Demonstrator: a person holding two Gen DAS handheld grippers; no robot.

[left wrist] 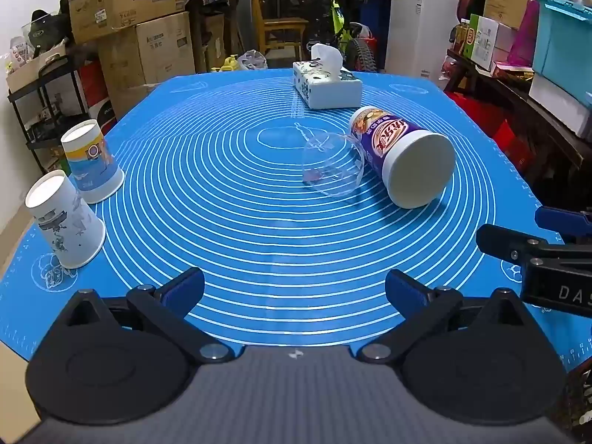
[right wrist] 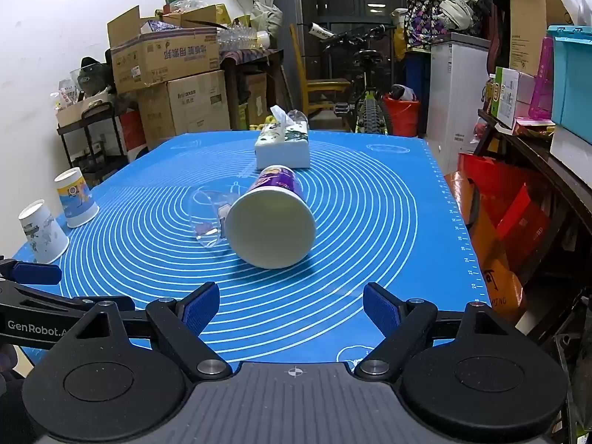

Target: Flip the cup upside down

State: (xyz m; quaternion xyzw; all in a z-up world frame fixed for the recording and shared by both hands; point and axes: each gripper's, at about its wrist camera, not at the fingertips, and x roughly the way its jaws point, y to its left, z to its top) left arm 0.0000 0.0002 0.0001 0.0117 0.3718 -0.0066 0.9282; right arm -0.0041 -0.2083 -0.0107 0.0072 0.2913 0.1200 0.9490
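A purple printed paper cup point(left wrist: 401, 157) lies on its side on the blue mat point(left wrist: 259, 229), its white end toward me. It also shows in the right wrist view point(right wrist: 272, 224). A clear plastic cup point(left wrist: 329, 166) lies on its side against it, seen too in the right wrist view point(right wrist: 207, 218). Two paper cups stand upside down at the left: a blue-and-yellow one point(left wrist: 92, 161) and a white-and-grey one point(left wrist: 64, 218). My left gripper point(left wrist: 294, 288) is open and empty over the mat's near edge. My right gripper point(right wrist: 290, 309) is open and empty, just short of the purple cup.
A tissue box point(left wrist: 325, 83) sits at the mat's far side, behind the lying cups. The right gripper's fingers point(left wrist: 532, 244) show at the right edge of the left wrist view. Cardboard boxes, a bicycle and shelves surround the table.
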